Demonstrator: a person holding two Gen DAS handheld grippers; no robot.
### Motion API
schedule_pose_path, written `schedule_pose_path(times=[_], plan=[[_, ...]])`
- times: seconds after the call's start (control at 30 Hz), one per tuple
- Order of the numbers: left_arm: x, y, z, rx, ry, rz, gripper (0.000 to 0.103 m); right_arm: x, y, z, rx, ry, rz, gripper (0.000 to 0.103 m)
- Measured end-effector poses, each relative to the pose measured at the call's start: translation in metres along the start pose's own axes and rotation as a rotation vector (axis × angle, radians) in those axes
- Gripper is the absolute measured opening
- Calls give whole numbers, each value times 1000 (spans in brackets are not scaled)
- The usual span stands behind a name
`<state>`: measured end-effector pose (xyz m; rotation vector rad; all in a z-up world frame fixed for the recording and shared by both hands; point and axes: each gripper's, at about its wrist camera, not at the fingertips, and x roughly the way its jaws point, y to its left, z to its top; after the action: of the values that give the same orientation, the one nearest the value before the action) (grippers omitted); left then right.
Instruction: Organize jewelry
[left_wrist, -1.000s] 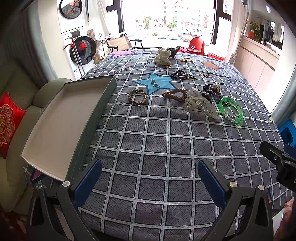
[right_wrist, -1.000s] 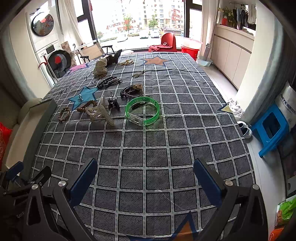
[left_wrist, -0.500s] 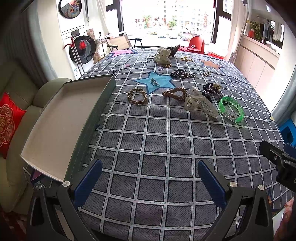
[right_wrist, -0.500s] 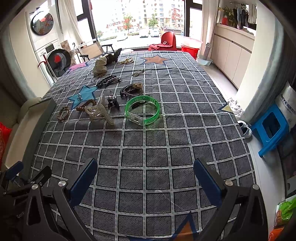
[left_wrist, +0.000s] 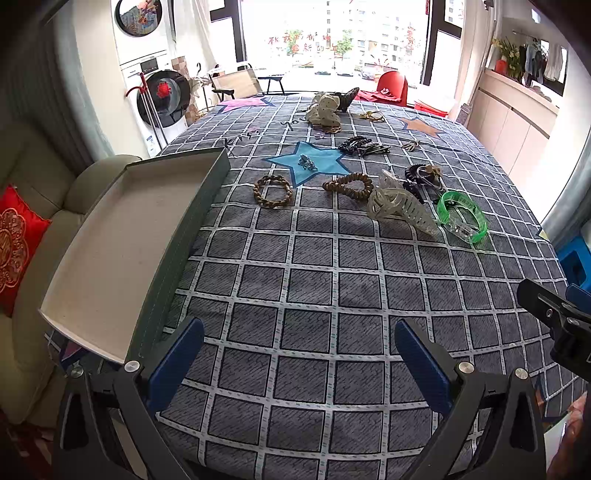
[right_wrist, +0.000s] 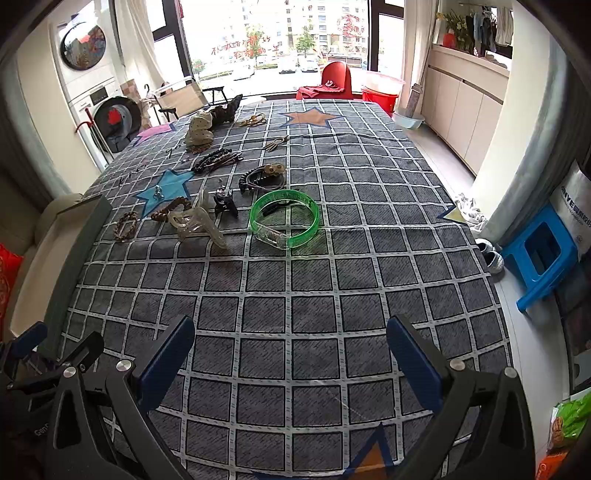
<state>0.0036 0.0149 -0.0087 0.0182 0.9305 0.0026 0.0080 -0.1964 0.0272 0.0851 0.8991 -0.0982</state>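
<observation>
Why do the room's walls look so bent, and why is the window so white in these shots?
Left wrist view: the fisheye lens bows the tablecloth grid and walls outward; the window is blown out by daylight, yet the green bracelet stays sharp. Right wrist view: same curving, dark vignette in the corners, the bracelet casts only a soft shadow.

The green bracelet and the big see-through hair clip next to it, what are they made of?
The translucent green bangle bracelet looks like glossy plastic: light shines through it and tints the cloth, and one part is clear. The large clear claw-shaped hair clip also looks like hard, see-through plastic, slightly cloudy, with moulded teeth. Glass can't be ruled out, but seems unlikely.
</observation>
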Motion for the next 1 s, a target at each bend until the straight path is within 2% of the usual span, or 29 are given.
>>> schedule_pose_path(times=[0.5,0.8,1.0], plan=[[7,-2,3,-4,5,2,103,6,-1,1,5,13,-6,103],[22,10,26,-31,18,-17,103,18,-8,7,11,55,-6,103],[45,13,44,-16,49,-38,103,29,-18,25,11,55,-4,103]])
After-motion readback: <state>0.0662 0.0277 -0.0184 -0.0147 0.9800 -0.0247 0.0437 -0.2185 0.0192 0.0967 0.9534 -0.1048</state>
